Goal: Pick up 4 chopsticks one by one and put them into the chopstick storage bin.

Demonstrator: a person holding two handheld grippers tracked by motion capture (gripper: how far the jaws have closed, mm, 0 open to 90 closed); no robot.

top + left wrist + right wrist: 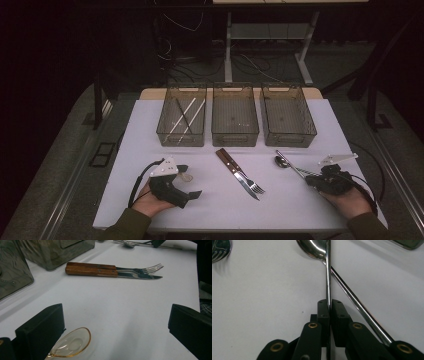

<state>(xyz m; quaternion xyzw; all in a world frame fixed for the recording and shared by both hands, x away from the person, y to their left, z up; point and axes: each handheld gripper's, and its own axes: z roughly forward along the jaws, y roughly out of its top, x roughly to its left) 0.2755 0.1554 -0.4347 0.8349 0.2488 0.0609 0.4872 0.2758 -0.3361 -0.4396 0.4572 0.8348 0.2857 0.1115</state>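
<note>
Between the right claw's (329, 305) jaws sits the handle of a metal spoon (327, 277), pinched edge-on near its tail end, bowl pointing away. Beside it a thin metal rod (359, 307), probably a chopstick, lies on the desk (210, 200) and crosses behind the spoon's neck. In the high view the spoon (281, 161) lies at the right front of the desk, just before the rightmost of three grey bins (288, 116).

Judged handling: the spoon is stiff, light and smooth, so a narrow grip on polished steel may slip or pivot; a hold nearer mid-handle gives better balance.

The left claw (115, 325) rests spread wide, holding nothing, with a small clear spoon (72, 343) beside one jaw. A wooden-handled knife (100, 272) and fork (105, 266) lie together at mid-desk.
</note>
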